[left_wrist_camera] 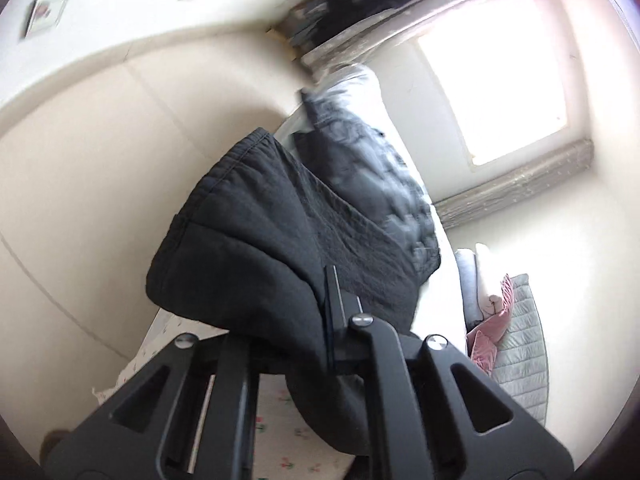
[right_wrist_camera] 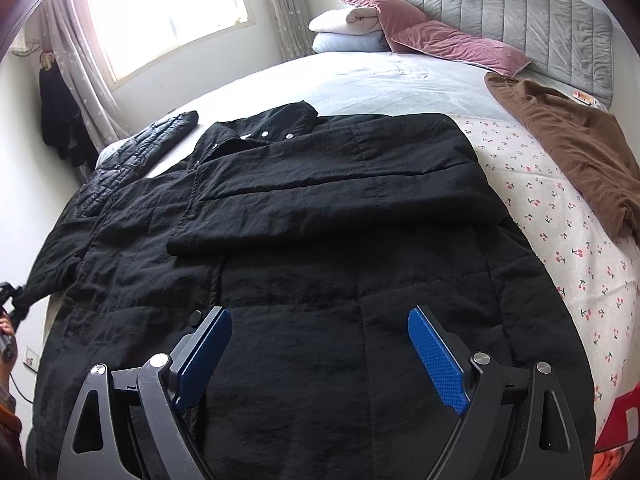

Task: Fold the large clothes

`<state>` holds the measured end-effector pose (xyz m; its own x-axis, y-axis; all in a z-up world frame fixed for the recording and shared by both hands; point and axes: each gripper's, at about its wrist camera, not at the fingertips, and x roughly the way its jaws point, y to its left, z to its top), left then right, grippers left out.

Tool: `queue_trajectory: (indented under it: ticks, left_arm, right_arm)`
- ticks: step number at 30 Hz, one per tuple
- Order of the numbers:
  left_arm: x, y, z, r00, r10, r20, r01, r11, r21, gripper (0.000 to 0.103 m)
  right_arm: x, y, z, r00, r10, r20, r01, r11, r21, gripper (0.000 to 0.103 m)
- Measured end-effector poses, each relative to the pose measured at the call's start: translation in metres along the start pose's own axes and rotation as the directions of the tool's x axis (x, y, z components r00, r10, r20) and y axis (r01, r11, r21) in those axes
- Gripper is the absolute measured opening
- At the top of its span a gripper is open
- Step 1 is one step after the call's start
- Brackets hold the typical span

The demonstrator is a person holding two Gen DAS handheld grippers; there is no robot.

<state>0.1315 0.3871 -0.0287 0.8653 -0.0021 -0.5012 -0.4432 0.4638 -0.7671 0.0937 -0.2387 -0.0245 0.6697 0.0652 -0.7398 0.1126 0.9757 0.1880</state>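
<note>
Left wrist view first: heavily rolled, so the room looks sideways. Left gripper (left_wrist_camera: 340,320) clamped tight on a sleeve (left_wrist_camera: 256,232), fingers (left_wrist_camera: 334,300) nearly together with black cloth bunched between them. Cuff end with its ribbed band sticking up and away past the fingertips, lifted clear of the bed (left_wrist_camera: 280,420). Looks like a grab near the cuff so the sleeve can be swung over the body of the coat; just a guess. Quilted dark jacket (left_wrist_camera: 372,168) behind the sleeve, window (left_wrist_camera: 492,92) beyond that.

Right wrist view: coat (right_wrist_camera: 304,240) spread flat on the bed (right_wrist_camera: 380,76), collar toward the headboard (right_wrist_camera: 520,12), hem nearest the camera. One sleeve already folded across the chest, probably why that side looks squared off. Right gripper (right_wrist_camera: 320,356) above the hem, fingers (right_wrist_camera: 436,364) spread wide, nothing between them, not gripping the coat. Seems parked there ready to pin or pick up the hem once the other sleeve is in. Left of the coat, the quilted jacket (right_wrist_camera: 136,148) partly under its edge. Right of the coat, a brown garment (right_wrist_camera: 572,148) heaped well apart, so no tangle risk. Pink pillow (right_wrist_camera: 440,40) up beyond the collar, out of the way.
</note>
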Motion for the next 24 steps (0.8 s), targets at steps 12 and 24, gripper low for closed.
queue_trajectory:
  ticks: [12,24]
  left_arm:
    - [-0.049,-0.28,-0.155,0.886,-0.39,-0.249,0.463,0.761,0.454,0.011]
    - [0.02,-0.313,-0.295,0.779,-0.036,-0.625,0.568,0.461,0.682,0.063]
  right_arm:
    - [-0.002,-0.009,0.007,0.999,0.024,0.04,-0.025,0.999,0.036,0.091]
    - [-0.002,-0.033,0.008,0.994,0.094,0.048,-0.1,0.986,0.131,0.091]
